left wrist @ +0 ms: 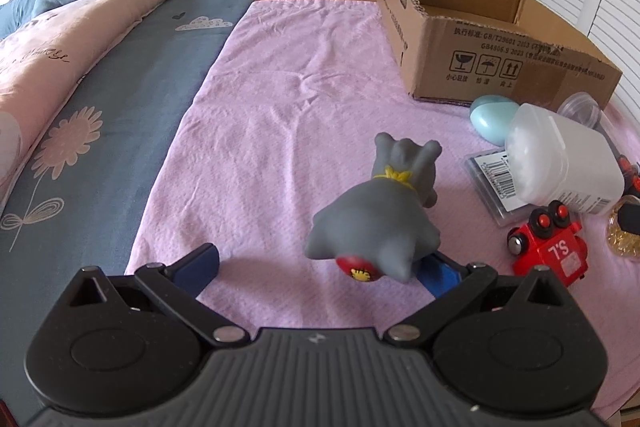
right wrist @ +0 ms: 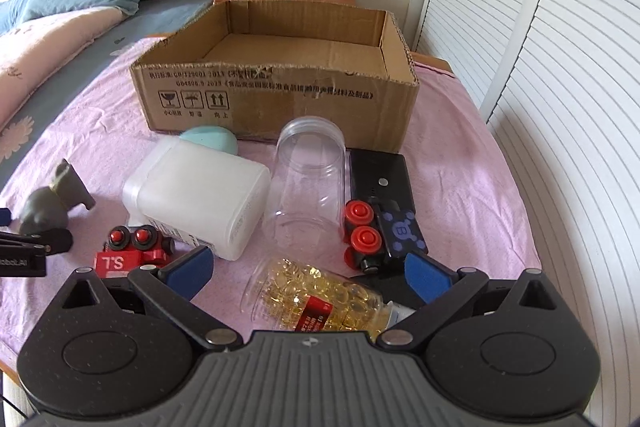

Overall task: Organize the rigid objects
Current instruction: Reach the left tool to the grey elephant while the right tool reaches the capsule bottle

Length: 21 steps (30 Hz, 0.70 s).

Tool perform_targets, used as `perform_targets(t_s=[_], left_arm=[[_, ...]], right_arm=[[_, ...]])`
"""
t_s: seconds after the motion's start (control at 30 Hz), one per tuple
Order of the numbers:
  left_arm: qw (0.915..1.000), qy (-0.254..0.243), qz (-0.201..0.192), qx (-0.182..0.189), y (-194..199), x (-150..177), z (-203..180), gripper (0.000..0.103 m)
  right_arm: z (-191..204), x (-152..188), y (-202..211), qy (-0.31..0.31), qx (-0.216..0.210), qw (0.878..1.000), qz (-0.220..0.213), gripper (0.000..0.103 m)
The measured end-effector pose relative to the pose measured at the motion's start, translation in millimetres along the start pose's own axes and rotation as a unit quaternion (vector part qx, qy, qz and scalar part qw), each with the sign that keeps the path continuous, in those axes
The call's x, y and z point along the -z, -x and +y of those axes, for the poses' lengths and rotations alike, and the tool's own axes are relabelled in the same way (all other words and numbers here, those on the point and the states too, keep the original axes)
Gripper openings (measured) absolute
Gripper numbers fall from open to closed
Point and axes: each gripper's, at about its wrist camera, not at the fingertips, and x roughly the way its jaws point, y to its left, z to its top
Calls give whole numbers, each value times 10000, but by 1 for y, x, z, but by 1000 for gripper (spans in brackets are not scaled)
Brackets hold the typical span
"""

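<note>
Your left claw (left wrist: 320,267) gapes wide, the grey toy dog (left wrist: 376,215) touching its right finger. Your right claw (right wrist: 308,273) also stands apart over the capsule bottle (right wrist: 320,299). Only this view shows the clear jar (right wrist: 306,179) and the cardboard box (right wrist: 280,99) interior ahead.

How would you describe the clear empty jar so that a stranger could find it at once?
Start at the cardboard box on the pink cloth. Just in front of it the clear jar lies on its side, open mouth toward the box. Unlike the frosted white container beside it, it is see-through, and unlike the capsule bottle, empty.
</note>
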Motion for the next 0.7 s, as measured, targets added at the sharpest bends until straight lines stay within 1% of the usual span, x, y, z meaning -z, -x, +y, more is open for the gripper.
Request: perform_targets(t_s=[0.1,0.2,0.37,0.43,0.5,0.6,0.7], left_arm=[[9999,-56,-41,-76,2,1,2,102],[10000,-45,-41,-74,3,2,2,102],[9999,-96,-93,-33,4,5,0,102],[9999,-93,-119,-5,4,6,0,103],[10000,64,-15,73,3,5,3,102],[9999,133,72,17,2,4,6,103],[9999,99,-85,35,4,9,7,103]], right_arm=[[-5,7,-1,49,161,9998,79,103],[-18,18,5,-87,88,9998,170,103],[-37,39,8,-173,181,9991,346,103],[-45,46,5,-275,83,9988,400,103],[-51,52,1,-386,-54,9981,483,103],[-53,57,-2,-395,-172,9981,438,103],[-54,59,-2,-322,-229,9986,354,103]])
